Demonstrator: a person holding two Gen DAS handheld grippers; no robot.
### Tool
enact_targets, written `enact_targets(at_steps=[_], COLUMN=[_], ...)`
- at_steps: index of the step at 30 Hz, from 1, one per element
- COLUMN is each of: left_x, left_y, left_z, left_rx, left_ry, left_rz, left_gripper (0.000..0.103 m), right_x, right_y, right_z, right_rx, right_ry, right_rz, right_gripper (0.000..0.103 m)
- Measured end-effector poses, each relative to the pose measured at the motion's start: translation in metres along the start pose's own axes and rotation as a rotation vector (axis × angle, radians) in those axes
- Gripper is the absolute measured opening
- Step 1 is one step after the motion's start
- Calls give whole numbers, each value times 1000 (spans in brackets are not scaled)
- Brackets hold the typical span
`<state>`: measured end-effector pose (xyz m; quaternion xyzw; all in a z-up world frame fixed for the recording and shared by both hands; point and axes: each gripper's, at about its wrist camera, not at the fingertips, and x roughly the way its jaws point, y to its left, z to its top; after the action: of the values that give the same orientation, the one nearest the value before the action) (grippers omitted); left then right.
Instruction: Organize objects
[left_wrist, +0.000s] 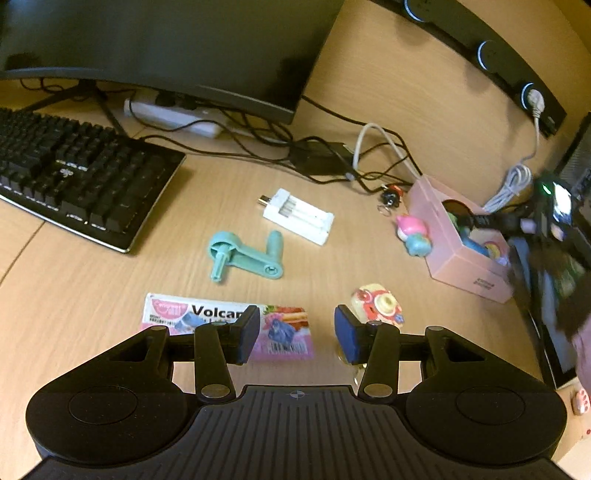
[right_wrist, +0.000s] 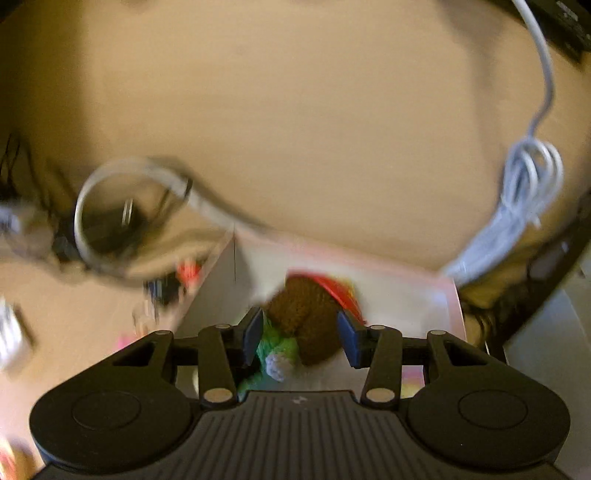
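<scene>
Hovering left gripper (left_wrist: 295, 332), jaws apart and empty, over the desk (left_wrist: 110, 277); right gripper (right_wrist: 300, 334) jaws flanking a knitted toy (right_wrist: 310, 317), grip unclear.

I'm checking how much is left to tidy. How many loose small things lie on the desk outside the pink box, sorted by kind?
Toys: 2, a pink-and-blue figure touching the box, a toy camera
Snack packets: 1
Green cranks: 1
White chargers: 1
Keyrings: 1
Total: 6
</scene>
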<state>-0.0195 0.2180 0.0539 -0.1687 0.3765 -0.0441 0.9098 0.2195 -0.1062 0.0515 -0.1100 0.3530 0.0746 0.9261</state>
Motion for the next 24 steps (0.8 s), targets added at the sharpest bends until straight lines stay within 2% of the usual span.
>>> enact_targets(at_steps=[2, 6, 10, 12, 14, 16, 18, 21, 24], left_x=[4, 4, -6, -13, -22, -31, -35, -26, -19], left_y=[-2, -6, 8, 18, 30, 42, 44, 41, 28], left_z=[2, 7, 13, 9, -1, -15, -25, -30, -20], left_rx=[21, 83, -2, -47, -134, -239, -283, -316, -291], left_ry=[-13, -74, -106, -99, -75, -44, -27, 20, -2], left_rz=[15, 98, 198, 257, 327, 325, 304, 222, 190], left_gripper=[49, 49, 49, 49, 49, 49, 49, 49, 49], right_x=[-11, -45, -81, -90, -98, -104, -109, -116, -124], right_y=[-1, -5, 15, 39, 63, 81, 95, 106, 103], right_z=[-14, -17, -19, -26, -35, -47, -58, -72, -82], right_rx=[0, 48, 28, -20, -34, -29, -49, -81, -75], right_ry=[-1, -40, -73, -83, -65, -29, -14, -2, 5], right_rz=[-14, 8, 108, 159, 230, 299, 332, 349, 334], right_gripper=[44, 44, 48, 56, 56, 56, 57, 60, 60])
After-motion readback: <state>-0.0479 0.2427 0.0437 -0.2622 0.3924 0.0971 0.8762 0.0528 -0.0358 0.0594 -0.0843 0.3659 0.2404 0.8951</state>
